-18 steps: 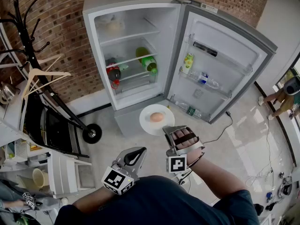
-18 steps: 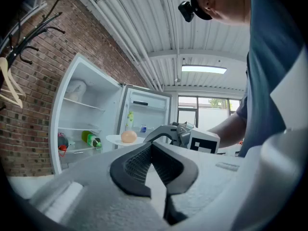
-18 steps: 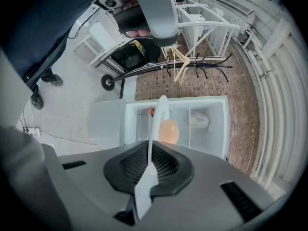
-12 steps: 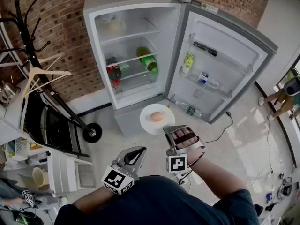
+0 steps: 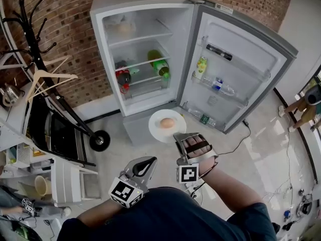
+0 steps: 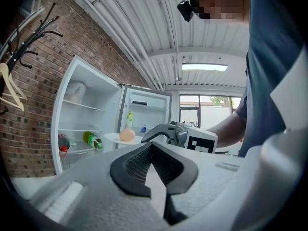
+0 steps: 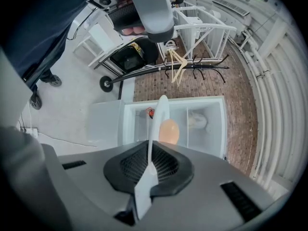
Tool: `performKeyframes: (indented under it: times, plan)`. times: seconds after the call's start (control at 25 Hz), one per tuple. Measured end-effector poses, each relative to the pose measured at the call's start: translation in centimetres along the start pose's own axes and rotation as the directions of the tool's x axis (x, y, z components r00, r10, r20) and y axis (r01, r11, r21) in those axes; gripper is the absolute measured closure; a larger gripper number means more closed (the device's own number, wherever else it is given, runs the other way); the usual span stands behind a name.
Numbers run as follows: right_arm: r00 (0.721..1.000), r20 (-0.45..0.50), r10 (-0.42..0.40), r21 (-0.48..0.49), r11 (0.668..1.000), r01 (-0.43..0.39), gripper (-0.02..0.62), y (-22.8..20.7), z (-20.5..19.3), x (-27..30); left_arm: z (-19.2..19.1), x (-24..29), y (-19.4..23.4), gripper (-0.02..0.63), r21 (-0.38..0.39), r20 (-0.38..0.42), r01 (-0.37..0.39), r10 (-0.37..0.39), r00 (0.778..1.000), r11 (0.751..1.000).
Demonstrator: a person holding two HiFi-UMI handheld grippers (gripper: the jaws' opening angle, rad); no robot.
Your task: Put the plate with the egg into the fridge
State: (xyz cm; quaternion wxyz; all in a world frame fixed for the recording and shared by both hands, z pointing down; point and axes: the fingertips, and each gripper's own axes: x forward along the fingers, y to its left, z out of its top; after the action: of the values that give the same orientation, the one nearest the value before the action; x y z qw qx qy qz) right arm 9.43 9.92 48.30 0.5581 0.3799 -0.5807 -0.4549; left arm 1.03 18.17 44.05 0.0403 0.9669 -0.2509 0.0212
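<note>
A white plate (image 5: 159, 130) with a brown egg (image 5: 167, 123) on it hangs level in front of the open fridge (image 5: 143, 11), just below its lower compartment. My right gripper (image 5: 180, 136) is shut on the plate's near rim. In the right gripper view the plate (image 7: 159, 114) shows edge-on between the pads, with the egg (image 7: 169, 132) beside it. My left gripper (image 5: 149, 161) is shut and holds nothing, low and to the left of the right one. The left gripper view shows its jaws (image 6: 150, 145) closed, and the plate (image 6: 115, 138) and egg (image 6: 127, 135) beyond them.
The fridge door (image 5: 241, 79) stands wide open to the right, with bottles (image 5: 201, 67) in its racks. Inside are a green bottle (image 5: 159, 67) and a red item (image 5: 123, 78). A coat rack (image 5: 31, 24), a hanger (image 5: 47, 80) and a black cart (image 5: 50, 132) stand at left.
My right gripper has carried the plate and egg a little closer to the fridge. The left gripper has kept still.
</note>
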Motion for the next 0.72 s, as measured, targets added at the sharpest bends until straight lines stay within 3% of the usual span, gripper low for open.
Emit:
performKeyframes:
  times: [0.4,0.72]
  plan:
    - [0.998,0.055,-0.033,0.007,0.999,0.033,0.574,-0.2,-1.1,0.5,-0.5,1.8,-1.9,0.601,0.006,0.001,-0.042,0.042,0.999,0.999]
    - [0.997,0.073,-0.020,0.008,1.000,0.020,0.574,0.0,-1.9,3.1,-1.0,3.6,-0.2,0.600,-0.006,0.004,-0.063,0.063,0.998,0.998]
